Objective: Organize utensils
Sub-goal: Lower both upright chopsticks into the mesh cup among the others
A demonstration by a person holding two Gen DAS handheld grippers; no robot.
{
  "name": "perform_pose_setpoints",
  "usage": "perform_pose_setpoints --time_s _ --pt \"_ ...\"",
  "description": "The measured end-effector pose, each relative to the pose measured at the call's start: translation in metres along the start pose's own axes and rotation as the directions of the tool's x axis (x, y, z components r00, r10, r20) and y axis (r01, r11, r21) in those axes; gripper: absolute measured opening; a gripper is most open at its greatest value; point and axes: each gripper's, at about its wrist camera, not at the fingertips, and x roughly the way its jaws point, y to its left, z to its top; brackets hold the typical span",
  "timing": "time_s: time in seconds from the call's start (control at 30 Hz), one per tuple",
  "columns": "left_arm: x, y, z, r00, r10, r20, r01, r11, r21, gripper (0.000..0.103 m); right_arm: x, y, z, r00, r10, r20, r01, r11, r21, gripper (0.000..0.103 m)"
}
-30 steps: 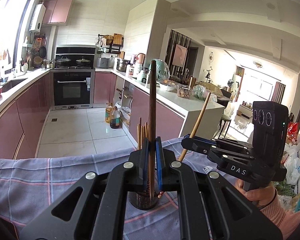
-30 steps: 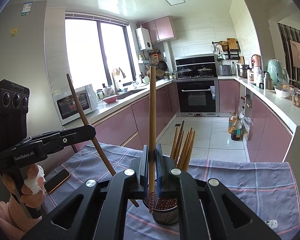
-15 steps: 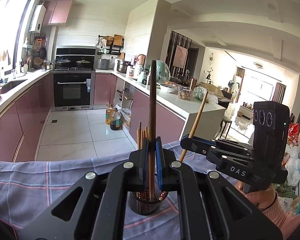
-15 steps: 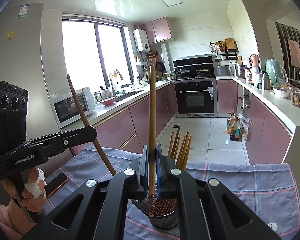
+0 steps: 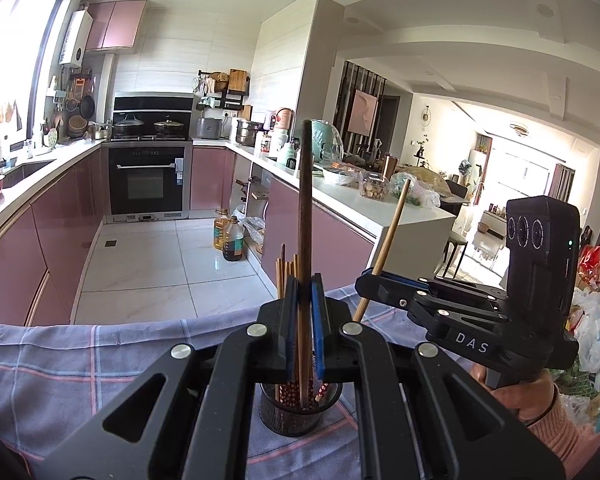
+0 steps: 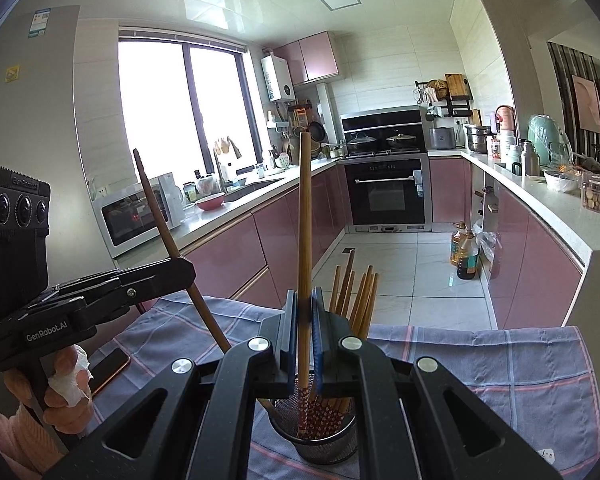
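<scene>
A round metal mesh holder stands on the checked cloth and holds several chopsticks. My left gripper is shut on a dark brown chopstick, upright, with its lower end inside the holder. My right gripper is shut on a light wooden chopstick, upright, its patterned end inside the holder. Each gripper shows in the other's view: the right one beside the holder, the left one to the left.
A grey-blue checked cloth covers the table. A phone lies on it at the left near the left hand. Beyond the table edge are the kitchen floor, pink cabinets and a white counter.
Both grippers have come lower with their chopsticks. The lower ends have sunk deeper into the holder, which sits higher in both views.
</scene>
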Motion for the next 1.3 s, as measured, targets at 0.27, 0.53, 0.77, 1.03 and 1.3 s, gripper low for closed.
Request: perform_pose_setpoints --time_s 0.27,0.53,0.77,1.03,1.3 --pt "0.002 -0.006 0.000 1.000 0.010 -0.010 -0.010 1.000 0.007 0.007 0.003 -0.001 0.001 1.000 -0.004 -0.004 0.004 1.000 0.004 0.006" --pt "0.012 -0.006 0.000 0.999 0.023 -0.041 -0.022 1.000 0.018 0.007 0.015 -0.008 -0.003 1.000 -0.016 -0.016 0.016 1.000 0.019 0.006" --pt "0.023 -0.008 -0.007 0.996 0.028 -0.090 -0.026 0.999 0.025 0.007 0.030 -0.011 -0.011 0.998 -0.017 -0.062 0.019 1.000 0.025 0.006" --pt "0.039 -0.009 -0.022 0.981 -0.001 -0.194 0.011 0.999 0.050 0.007 0.047 -0.014 -0.027 0.988 0.004 -0.156 0.001 0.999 0.033 0.006" --pt "0.058 -0.001 -0.030 0.968 -0.014 -0.250 0.024 0.999 0.039 0.007 0.067 -0.020 -0.038 0.975 0.008 -0.221 0.005 0.998 0.058 0.006"
